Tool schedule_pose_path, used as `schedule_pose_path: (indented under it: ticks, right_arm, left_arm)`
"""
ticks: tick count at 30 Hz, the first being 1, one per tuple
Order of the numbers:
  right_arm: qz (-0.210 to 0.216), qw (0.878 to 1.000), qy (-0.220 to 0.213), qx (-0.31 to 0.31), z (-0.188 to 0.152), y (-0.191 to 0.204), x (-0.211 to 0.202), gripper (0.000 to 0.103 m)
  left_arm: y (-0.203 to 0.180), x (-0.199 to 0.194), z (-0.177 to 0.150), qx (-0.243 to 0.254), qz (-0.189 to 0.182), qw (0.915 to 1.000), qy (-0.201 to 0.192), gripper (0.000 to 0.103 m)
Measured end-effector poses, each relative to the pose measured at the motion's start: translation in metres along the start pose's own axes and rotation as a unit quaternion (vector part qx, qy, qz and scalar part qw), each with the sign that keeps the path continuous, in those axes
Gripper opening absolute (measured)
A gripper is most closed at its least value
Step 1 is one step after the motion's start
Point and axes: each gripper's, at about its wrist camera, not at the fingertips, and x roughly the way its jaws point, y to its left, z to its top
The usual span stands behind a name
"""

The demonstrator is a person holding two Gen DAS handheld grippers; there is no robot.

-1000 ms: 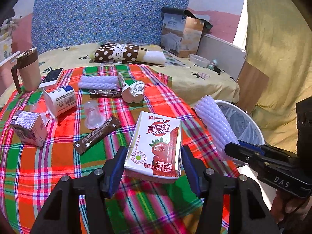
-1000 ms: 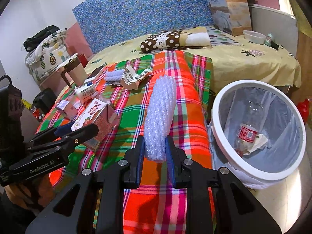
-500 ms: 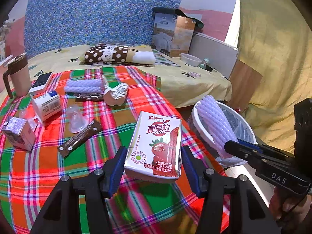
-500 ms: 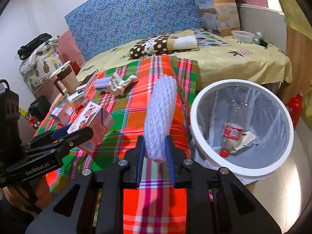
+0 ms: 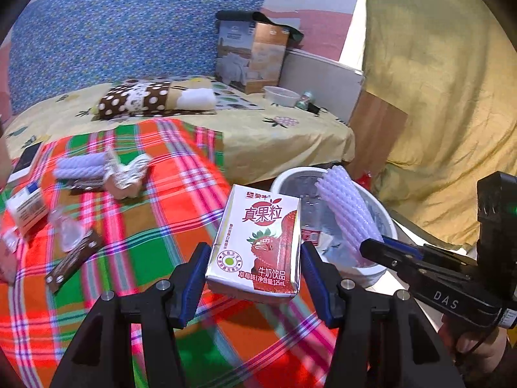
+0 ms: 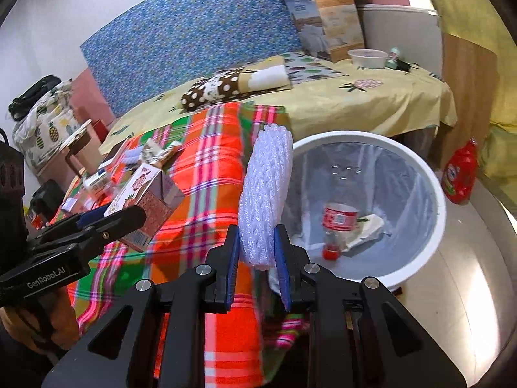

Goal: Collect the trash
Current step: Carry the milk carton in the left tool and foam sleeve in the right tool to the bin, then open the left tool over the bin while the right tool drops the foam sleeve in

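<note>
1. Trash in hand comes first: the left gripper (image 5: 252, 283) has its fingers spread wide and pressed on the sides of a strawberry milk carton (image 5: 258, 239), held up over the right edge of the plaid cloth (image 5: 155, 226).
2. The right gripper (image 6: 257, 266) has its fingers drawn close together, pinching the lower end of a white foam fruit net (image 6: 265, 194) that stands up beside the bin's near rim.
3. The white lined trash bin (image 6: 433, 194) stands on the floor just off the cloth's right edge; a plastic bottle (image 6: 337, 223) and crumpled paper (image 6: 368, 228) already lie at its bottom, so some trash appears collected.
4. Neither held piece is in the bin yet; dropping both seems the step in hand.
5. Farther along the cloth, toward its left edge, a brown wrapper (image 5: 72, 260), a clear cup (image 5: 66, 229), a small carton (image 5: 27, 207), another foam net (image 5: 79, 168) and crumpled packaging (image 5: 127, 176) are left to gather.
</note>
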Motion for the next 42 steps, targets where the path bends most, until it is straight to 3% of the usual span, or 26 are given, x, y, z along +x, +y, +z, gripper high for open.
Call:
schedule_pose_path:
  ticks: [13,28,34,36,42]
  right_arm:
    - [-0.036,0.999,0.006,0.038,-0.004,-0.037,-0.001,0.024]
    - [-0.057,0.995,0.031,0.072,-0.009,-0.063,0.008,0.025]
    - [-0.06,0.995,0.038,0.073,-0.01,-0.065,0.009,0.033]
    - [-0.059,0.995,0.037,0.073,-0.01,-0.065,0.009,0.04]
    - [-0.06,0.995,0.028,0.074,-0.008,-0.065,0.005,0.042]
  left_arm:
    - [-0.041,0.045,0.016,0.032,-0.049,0.9981,0.019,0.057]
    - [-0.064,0.096,0.017,0.048,-0.076,0.9943,0.058,0.057]
    - [-0.066,0.1,0.018,0.044,-0.081,0.9941,0.058,0.057]
    - [-0.066,0.099,0.018,0.043,-0.082,0.9942,0.057,0.057]
    - [-0.06,0.092,0.019,0.033,-0.083,0.9948,0.05,0.057]
